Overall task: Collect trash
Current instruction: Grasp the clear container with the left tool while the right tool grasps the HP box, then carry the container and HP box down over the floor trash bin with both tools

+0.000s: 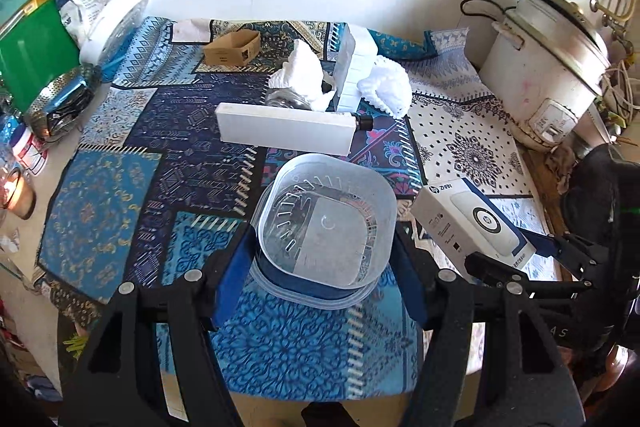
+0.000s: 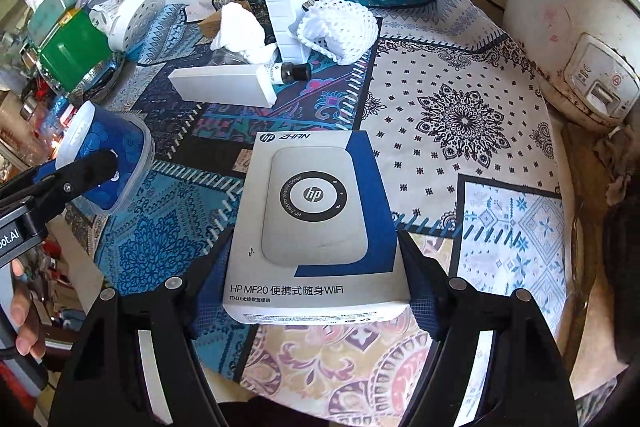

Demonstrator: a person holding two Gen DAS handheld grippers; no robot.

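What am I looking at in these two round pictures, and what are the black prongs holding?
There is no robot: a person carries a two-finger gripper in each hand, with a fisheye camera on each looking along the fingers. In the left picture, the left gripper holds a clear tub. In the right picture, the right gripper holds an HP box; the left gripper and tub show at its left edge. On the patterned cloth lie a long white box, a small bottle, crumpled tissue, white foam netting and a cardboard box. A rice cooker stands at the right.
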